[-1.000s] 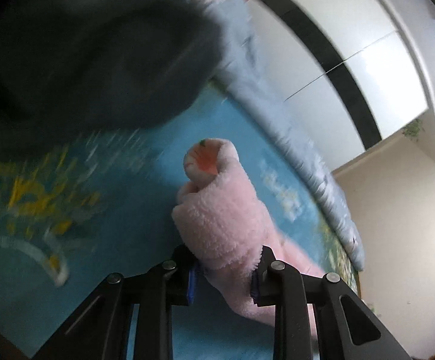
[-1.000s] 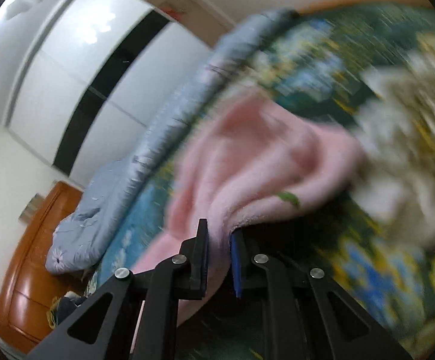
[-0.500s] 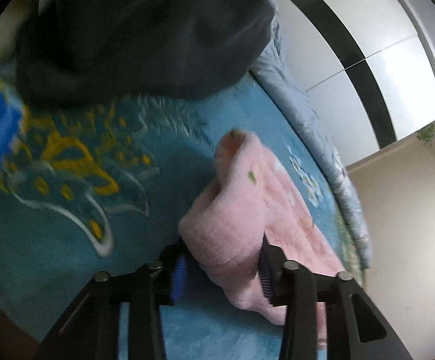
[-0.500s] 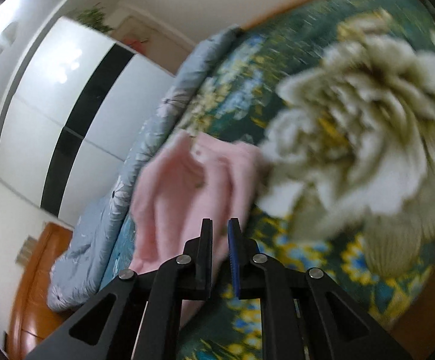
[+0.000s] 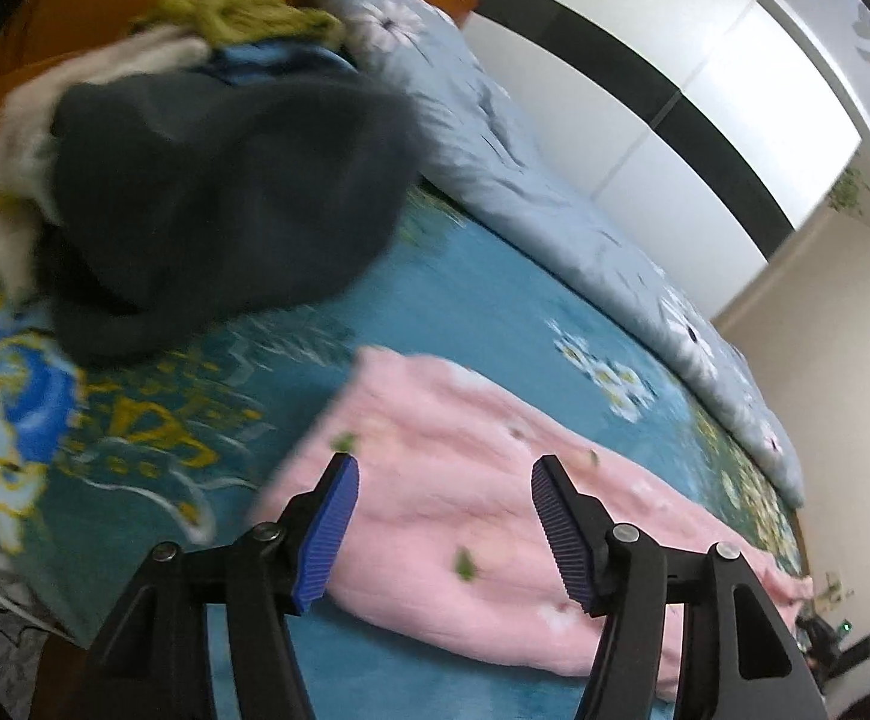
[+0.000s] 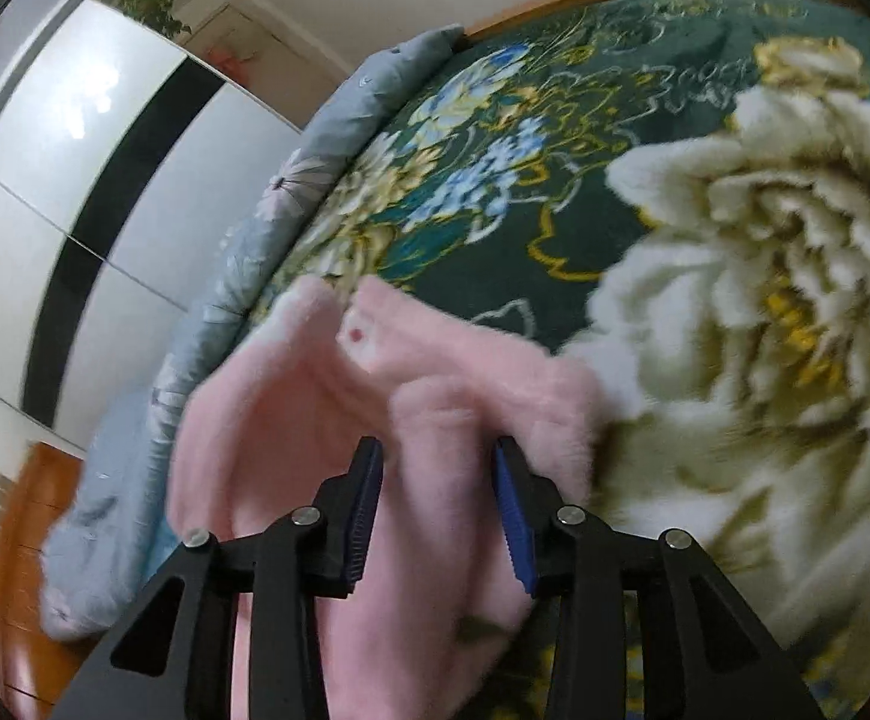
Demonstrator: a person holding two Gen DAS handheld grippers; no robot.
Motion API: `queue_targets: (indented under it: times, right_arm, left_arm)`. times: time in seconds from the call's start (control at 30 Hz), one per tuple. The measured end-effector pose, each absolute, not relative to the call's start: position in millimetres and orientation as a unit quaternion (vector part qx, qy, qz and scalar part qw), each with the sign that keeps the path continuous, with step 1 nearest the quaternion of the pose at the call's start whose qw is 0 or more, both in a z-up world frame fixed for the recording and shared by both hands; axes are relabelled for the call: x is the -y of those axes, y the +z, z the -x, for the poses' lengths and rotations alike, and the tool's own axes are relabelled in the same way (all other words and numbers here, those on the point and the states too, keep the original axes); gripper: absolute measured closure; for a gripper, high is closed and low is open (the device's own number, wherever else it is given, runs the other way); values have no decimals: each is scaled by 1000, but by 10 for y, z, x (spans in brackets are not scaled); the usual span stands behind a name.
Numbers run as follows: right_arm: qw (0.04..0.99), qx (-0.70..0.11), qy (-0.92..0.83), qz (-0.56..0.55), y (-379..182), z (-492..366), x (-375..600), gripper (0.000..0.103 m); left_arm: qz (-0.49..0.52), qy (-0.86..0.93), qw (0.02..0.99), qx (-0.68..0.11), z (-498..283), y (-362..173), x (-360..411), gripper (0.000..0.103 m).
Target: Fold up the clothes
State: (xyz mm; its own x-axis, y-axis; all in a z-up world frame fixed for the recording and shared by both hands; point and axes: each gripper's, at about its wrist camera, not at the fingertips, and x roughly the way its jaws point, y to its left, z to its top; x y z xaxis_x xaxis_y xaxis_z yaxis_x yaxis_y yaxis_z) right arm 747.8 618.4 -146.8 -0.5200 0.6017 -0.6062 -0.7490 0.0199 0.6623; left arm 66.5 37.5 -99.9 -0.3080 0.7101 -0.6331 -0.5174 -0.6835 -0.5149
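Observation:
A pink fleece garment (image 5: pixel 465 480) lies folded in a long band on the blue floral blanket (image 5: pixel 465 300). My left gripper (image 5: pixel 446 462) hovers above its near end; its jaws are opening wide and nothing is between the pads. In the right wrist view the other end of the pink garment (image 6: pixel 315 420) is bunched up on the dark green part of the blanket (image 6: pixel 555 120). My right gripper (image 6: pixel 438 444) has its jaws opening, and a soft ridge of the pink cloth still sits loosely between the blue pads.
A dark grey garment (image 5: pixel 213 192) tops a pile of clothes with an olive cloth (image 5: pixel 243 12) by the wooden headboard (image 5: pixel 75 18). A pale blue quilt (image 5: pixel 555 204) runs along the bed's far side. A white wardrobe (image 5: pixel 645 90) stands behind it.
The left gripper has let go of the pink garment, opened wide and lifted away; the cloth now lies flat. The right jaws have parted from nearly shut.

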Motion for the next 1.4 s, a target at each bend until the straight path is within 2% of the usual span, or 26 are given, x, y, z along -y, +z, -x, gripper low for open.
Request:
queue_targets:
  times: [0.03,0.23,0.3,0.47,0.57,0.63,0.7,0.8,0.87,0.97,1.07,1.27,1.4]
  right_arm:
    - [478,-522,703,68,-1444,-7463,-6173,96]
    - [506,-467,724,32,-1106,-7837,-5924,97]
    - [530,-468,707,33,-1171,-8084,-5895,97]
    - [519,-500,691,62,-1491,-8136,-5928,97]
    - [531,-491,688,63,-1479,-8109,-5932,95]
    - [556,-466,684,70,-1360,-8075,-5917,78]
    - [599,-418,677,85,-1162,-8046,-5851,69]
    - [619,-320,706,128,-774,-7729,-5754,64]
    - [549,-282,768,169,-623,-7301,-5754,63]
    - [396,-234,849,260,-584,-6394,-5688,53]
    - [278,-180,886,323,-666,-5547,-5497,52]
    - [169,-67,871,457,-1064,-4510,-5226,52]
    - [135,-22,862,489,-1167,-4242,-5240,52]
  left_arm:
    - [450,798,387,107,-668,-1009,-477,39]
    - [467,773,419,95,-777,-1063,-851,39]
    - [467,775,417,87,-800,-1047,-852,39]
    - [484,771,404,90,-724,-1147,-946,39]
    - [484,770,408,81,-700,-1123,-970,39]
    - [477,776,409,63,-686,-1071,-973,39]
    - [472,783,403,42,-634,-1020,-981,39]
    - [468,787,402,18,-537,-937,-1048,39]
    - [459,788,411,-7,-488,-871,-1170,39]
    - [452,765,453,-70,-494,-810,-1516,36]
    - [436,736,496,-146,-587,-810,-1889,36]
    - [373,672,541,-340,-826,-987,-2418,35]
    - [380,620,563,-392,-863,-1179,-2583,35]
